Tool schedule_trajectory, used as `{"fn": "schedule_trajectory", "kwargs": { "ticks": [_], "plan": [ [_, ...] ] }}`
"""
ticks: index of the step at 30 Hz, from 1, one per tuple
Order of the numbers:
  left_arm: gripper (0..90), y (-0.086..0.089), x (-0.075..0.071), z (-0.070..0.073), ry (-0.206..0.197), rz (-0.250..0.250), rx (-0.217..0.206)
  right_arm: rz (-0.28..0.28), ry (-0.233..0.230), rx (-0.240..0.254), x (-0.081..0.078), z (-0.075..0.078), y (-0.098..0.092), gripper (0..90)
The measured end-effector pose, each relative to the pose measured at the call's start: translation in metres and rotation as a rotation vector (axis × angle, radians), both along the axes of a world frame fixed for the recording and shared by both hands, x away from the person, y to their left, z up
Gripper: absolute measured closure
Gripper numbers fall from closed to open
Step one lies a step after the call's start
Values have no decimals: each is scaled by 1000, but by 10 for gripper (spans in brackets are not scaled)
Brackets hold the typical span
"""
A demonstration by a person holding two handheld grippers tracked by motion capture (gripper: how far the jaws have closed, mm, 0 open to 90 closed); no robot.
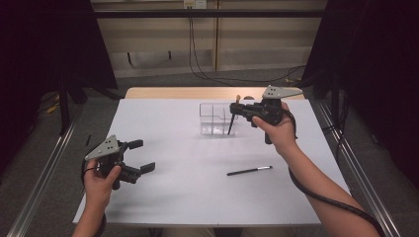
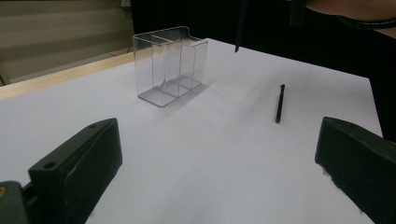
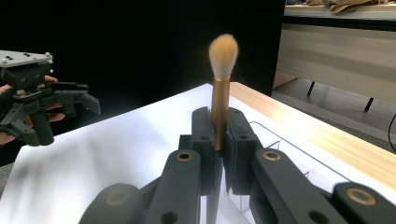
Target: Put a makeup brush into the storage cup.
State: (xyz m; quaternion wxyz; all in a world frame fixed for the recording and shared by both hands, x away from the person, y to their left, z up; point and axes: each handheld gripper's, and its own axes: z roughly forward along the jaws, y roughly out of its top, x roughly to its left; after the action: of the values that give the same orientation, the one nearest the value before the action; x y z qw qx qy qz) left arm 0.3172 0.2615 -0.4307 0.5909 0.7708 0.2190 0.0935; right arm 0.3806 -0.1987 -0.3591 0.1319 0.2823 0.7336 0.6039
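My right gripper (image 1: 236,109) is shut on a makeup brush (image 3: 221,88) with a gold ferrule, tan bristles on top and a dark handle (image 1: 230,125) hanging down. It hovers just right of a clear divided organizer (image 1: 214,118), whose compartments (image 2: 169,65) look empty. A thin black pen (image 1: 249,171) lies on the white table (image 1: 163,192) nearer the front; in the left gripper view the pen (image 2: 279,103) lies ahead to the right. My left gripper (image 1: 142,156) is held at the front left, open, nothing between its jaws.
The table's far wooden edge (image 1: 197,92) lies just behind the organizer. Metal rails (image 1: 44,173) run along both sides on the floor. Cables (image 1: 217,74) trail on the floor beyond the table.
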Motion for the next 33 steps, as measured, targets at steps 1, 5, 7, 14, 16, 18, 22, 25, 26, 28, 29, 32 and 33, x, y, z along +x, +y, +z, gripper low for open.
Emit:
{"fn": "schedule_trajectory", "kwargs": {
  "ticks": [1,5,7,14,16,18,22,25,26,28,29,32,33],
  "plan": [
    [7,0,0,0,0,-1,0,-3,1,-3,1,1,0,842],
    [7,0,0,0,1,-4,2,-12,1,4,6,3,1,842],
    [7,0,0,-1,2,-5,0,-17,4,-1,9,4,1,841],
    [7,0,0,-2,4,-7,7,-32,5,-19,17,9,0,841],
    [7,0,0,-2,2,-5,9,-36,4,-21,19,9,0,841],
    [7,0,0,-2,2,-6,6,-41,5,-22,21,10,0,841],
    [7,-1,0,-2,-1,-9,8,-49,7,-22,25,12,1,841],
    [7,-1,-1,-2,-2,-9,9,-59,6,-26,28,13,2,841],
    [7,-1,0,-2,-2,-10,9,-61,5,-27,29,13,2,841],
    [7,-1,-1,-2,-2,-11,11,-68,5,-31,31,14,2,841],
    [7,-1,-1,-2,-3,-12,12,-71,3,-32,32,14,2,841],
    [7,-2,-1,-2,-2,-12,12,-81,3,-31,36,15,2,841],
    [7,-3,-1,-2,-3,-13,13,-84,5,-27,37,14,2,841]
  ]
}}
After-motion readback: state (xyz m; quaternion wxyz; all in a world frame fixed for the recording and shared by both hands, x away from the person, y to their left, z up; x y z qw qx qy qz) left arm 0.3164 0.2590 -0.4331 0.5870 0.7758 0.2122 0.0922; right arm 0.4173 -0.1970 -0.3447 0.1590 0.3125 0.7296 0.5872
